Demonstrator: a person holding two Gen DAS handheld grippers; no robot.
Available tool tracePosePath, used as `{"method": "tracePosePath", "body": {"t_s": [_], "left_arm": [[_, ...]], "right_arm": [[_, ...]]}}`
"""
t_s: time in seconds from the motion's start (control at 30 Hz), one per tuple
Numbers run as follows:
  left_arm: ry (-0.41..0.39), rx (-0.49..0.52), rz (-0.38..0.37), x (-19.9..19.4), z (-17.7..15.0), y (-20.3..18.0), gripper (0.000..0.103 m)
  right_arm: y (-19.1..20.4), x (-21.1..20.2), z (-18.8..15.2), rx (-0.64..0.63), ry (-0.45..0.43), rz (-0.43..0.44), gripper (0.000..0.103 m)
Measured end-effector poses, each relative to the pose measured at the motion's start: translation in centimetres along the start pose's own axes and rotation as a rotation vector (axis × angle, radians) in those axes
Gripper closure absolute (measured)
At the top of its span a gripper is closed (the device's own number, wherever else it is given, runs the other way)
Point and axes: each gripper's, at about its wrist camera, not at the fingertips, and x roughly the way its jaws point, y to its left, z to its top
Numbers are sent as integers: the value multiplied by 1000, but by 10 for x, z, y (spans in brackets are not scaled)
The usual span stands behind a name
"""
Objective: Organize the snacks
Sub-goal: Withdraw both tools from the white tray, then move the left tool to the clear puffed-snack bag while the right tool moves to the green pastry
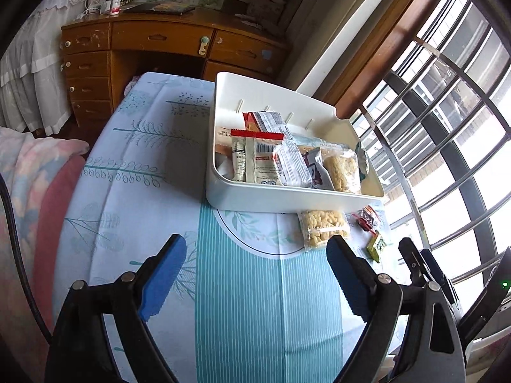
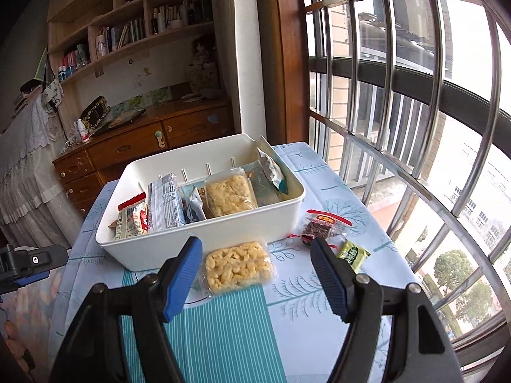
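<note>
The clear packet of yellow puffed-rice cake lies on the tablecloth just ahead of my right claw, framed by its released, empty pads; the white plastic bin sits just beyond. I'd lower squarely, pinching its edges gently. My left claw hangs released, empty.

- A wooden desk with drawers stands beyond the bench, which wears a blue leaf-print cloth.
- Bookshelves rise above the desk.
- A barred window runs beside the bench.
- A white lace drape hangs left of the desk.
</note>
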Motion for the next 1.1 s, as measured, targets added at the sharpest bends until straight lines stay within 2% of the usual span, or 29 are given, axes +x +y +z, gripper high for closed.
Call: {"method": "tracePosePath", "body": {"t_s": [0.07,0.13,0.23,0.53,0.67,0.8,0.93,1.1], "left_arm": [[13,-4,-32,0,-5,-4,14],[33,-8,-43,3,-11,-8,14],[72,-17,-48,13,-17,-15,13],[204,-144,44,62,-22,-34,13],[245,-218,71,83,-25,-47,3],[274,-249,94,103,-26,-66,2],[305,-246,121,125,-23,-88,2],[337,-228,157,150,-17,-113,2]], "right_arm": [[-4,-4,-4,6,7,-23,30],[-9,-7,-8,11,5,-39,22],[-18,-7,-17,19,19,-62,20],[-45,15,-33,2,82,-91,20],[-60,26,-34,-51,100,-96,19],[-78,40,-33,-93,138,-69,19],[-93,55,-33,-146,174,-33,10],[-107,74,-34,-243,218,24,8]]}}
